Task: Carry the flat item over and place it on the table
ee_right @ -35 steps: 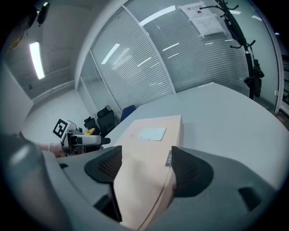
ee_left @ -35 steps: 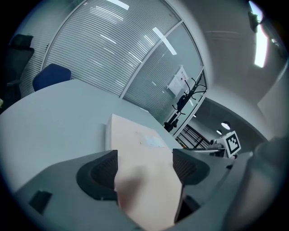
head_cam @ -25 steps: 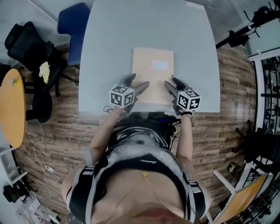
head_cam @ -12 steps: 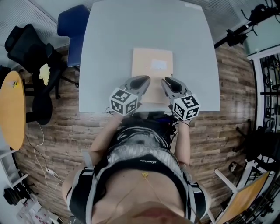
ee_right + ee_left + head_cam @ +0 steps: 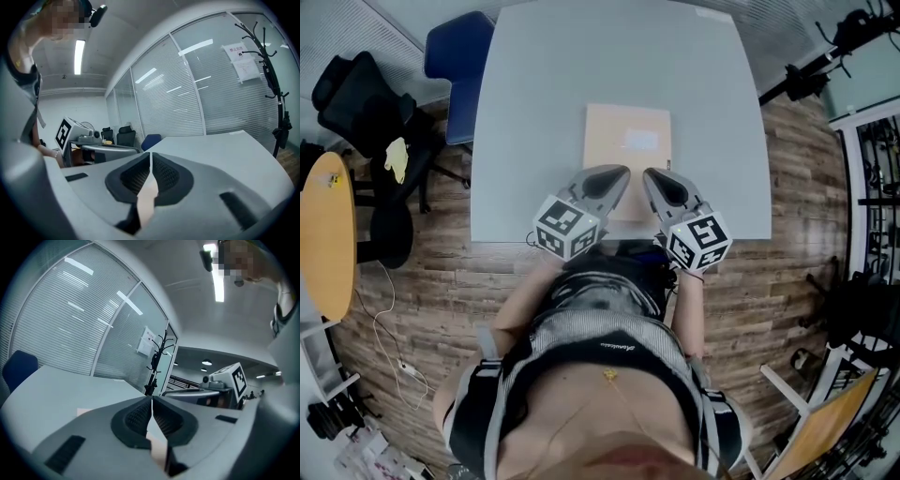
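Both tongs, left gripper (image 5: 617, 174) and right gripper (image 5: 649, 174), have just closed on nothing above the 6 o'clock edge of the flat item (image 5: 628, 141) lying on the table (image 5: 534, 94); it looks light, thin and bendy, best pinched at that edge.

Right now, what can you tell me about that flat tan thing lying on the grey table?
The flat item is a thin tan rectangle, like card or a paper envelope, with a pale patch near its far end. It lies flat on the grey table, toward the person's side. The left gripper and right gripper hang over its near edge; their jaws have just closed, seemingly on nothing, so only the table appears to touch it.
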`<state>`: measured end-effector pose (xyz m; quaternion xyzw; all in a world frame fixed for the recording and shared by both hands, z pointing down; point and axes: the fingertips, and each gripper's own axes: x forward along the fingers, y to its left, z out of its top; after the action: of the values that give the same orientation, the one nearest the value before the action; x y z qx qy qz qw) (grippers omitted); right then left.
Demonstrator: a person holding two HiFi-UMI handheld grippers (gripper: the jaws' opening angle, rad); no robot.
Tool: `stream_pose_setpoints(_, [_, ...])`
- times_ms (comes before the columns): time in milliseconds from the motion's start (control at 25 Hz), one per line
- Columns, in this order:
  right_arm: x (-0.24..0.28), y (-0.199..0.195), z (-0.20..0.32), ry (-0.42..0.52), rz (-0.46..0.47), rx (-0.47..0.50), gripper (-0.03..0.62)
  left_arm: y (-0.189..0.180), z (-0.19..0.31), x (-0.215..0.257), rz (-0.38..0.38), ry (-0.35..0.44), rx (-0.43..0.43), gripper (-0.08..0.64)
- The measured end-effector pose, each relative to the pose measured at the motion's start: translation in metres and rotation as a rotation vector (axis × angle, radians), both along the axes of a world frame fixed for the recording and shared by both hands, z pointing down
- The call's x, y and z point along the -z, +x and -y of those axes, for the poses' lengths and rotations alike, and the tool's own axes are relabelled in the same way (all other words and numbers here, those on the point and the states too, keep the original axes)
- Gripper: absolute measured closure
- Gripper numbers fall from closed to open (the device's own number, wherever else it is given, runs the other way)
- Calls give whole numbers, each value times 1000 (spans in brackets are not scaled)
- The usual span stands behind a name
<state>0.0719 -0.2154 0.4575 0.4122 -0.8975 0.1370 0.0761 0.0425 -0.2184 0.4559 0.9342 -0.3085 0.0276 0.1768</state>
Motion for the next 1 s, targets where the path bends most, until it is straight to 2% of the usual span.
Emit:
stream_pose_setpoints(200, [19,-5,-5,52,-10,-1,574,1,-3,23,11,75,4,548])
stream_pose_setpoints(520, [64,-16,-9,163,-2,-1,572,-5,-8,74,-27,197,11,548])
stream_pose_setpoints(760, [86,-21,-12,208,75,9,590,-11,-9,87,3,298,31,548])
stream_pose_setpoints(1000, [92,-22,-15,229,91,12,591,-13,-13,93,11,300,27,548])
